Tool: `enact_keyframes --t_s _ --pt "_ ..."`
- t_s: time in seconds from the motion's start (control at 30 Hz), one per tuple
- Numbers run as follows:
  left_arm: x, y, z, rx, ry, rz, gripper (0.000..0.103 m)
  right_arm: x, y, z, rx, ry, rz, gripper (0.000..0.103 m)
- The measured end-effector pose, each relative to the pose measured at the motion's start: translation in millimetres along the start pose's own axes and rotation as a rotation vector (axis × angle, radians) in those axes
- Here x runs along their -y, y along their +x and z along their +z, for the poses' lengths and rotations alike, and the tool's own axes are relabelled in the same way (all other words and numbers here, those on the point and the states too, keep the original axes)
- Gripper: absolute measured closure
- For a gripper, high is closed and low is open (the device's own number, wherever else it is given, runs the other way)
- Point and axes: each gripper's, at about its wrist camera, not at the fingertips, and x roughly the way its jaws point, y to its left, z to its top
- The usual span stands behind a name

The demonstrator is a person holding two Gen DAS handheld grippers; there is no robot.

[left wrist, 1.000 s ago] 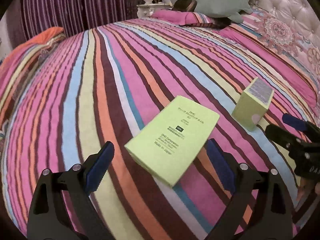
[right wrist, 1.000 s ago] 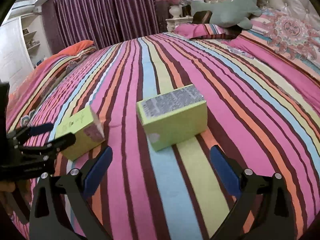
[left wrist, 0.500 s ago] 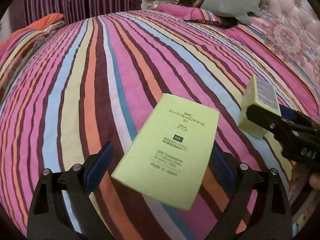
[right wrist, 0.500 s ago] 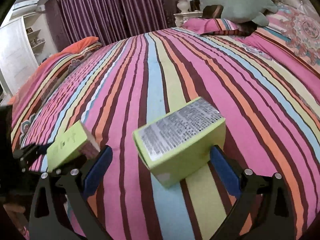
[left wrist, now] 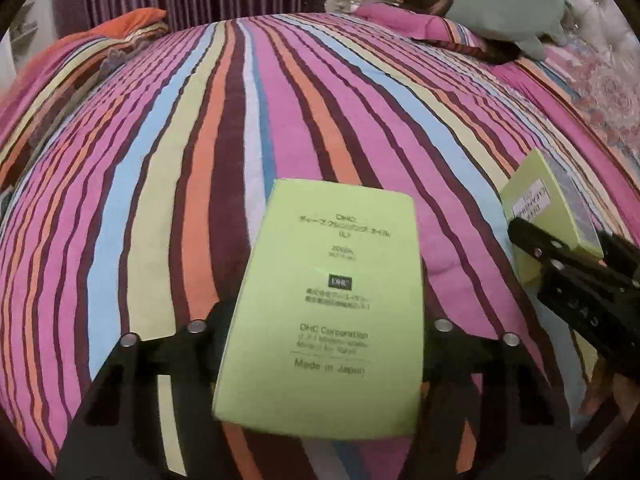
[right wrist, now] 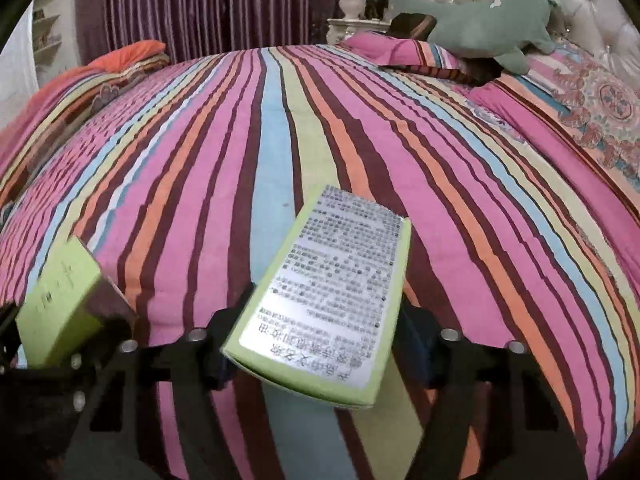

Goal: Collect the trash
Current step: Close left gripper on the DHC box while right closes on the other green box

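Two lime-green cardboard boxes are held over a striped bedspread [left wrist: 192, 168]. The box with black DHC print [left wrist: 332, 280] fills the lower middle of the left wrist view. My left gripper [left wrist: 324, 336] is closing on it, its fingers pressed against the box's long sides. The box with a white label of small text [right wrist: 332, 288] sits between the fingers of my right gripper [right wrist: 320, 344], which is closing and grips its sides. At the right edge of the left wrist view I see the right gripper [left wrist: 560, 264] and its box [left wrist: 536, 208]. The DHC box [right wrist: 60, 292] shows at the left of the right wrist view.
A green plush toy [left wrist: 500, 0] lies on pink pillows [left wrist: 412, 24] at the head of the bed, before a tufted headboard [right wrist: 592, 4]. Folded orange bedding [left wrist: 120, 28] sits at the far left. Purple curtains [right wrist: 192, 4] and a white nightstand [right wrist: 356, 24] stand behind.
Both grippers' jaws, wide apart around the boxes before, have closed in onto them. Each box has tipped up off the bedspread and now points away from its camera.
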Motion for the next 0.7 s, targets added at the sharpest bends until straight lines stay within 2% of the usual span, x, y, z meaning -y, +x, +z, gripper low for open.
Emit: enact_keyframes --t_s 0.13,0.33,0.7 --pt "-3.1 -9.1 -3.3 0.002 -0.037 -0.004 0.043 12.9 -13.5 -9.5 -0.001 -0.001 0.038 0.051" --pt "8.8 -36.5 -19.2 0.024 -0.015 0.009 0.043 23.2 -41.1 -26.4 -0.015 0.024 0.087 0.051" --pt "26.3 -113.0 -89.6 0.019 -0.022 0.019 0.043 36.3 -107.2 -70.7 0.013 0.02 0.14 0.051"
